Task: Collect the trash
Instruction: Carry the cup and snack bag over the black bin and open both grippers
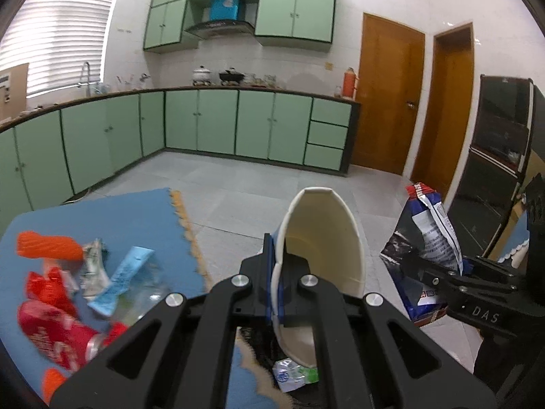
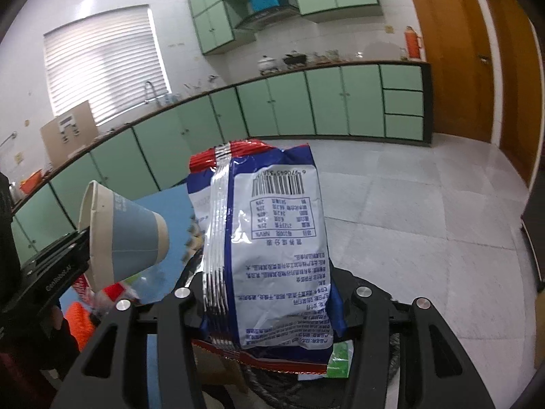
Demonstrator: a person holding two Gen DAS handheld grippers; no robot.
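My left gripper (image 1: 286,272) is shut on the rim of a blue-and-white paper cup (image 1: 323,238), held up with its mouth toward the camera; the cup also shows in the right wrist view (image 2: 126,235). My right gripper (image 2: 269,306) is shut on a blue, white and red snack bag (image 2: 272,245), held upright; the bag shows at the right in the left wrist view (image 1: 425,248). Both sit above a dark bin (image 1: 265,354) that holds a crumpled green-and-white wrapper (image 1: 294,375).
A blue mat (image 1: 102,218) on the left bears several pieces of trash: orange wrappers (image 1: 47,245), a red can (image 1: 51,334), a light blue wrapper (image 1: 122,279). Grey tiled floor (image 1: 238,197), green cabinets, wooden doors and a black appliance (image 1: 494,156) surround.
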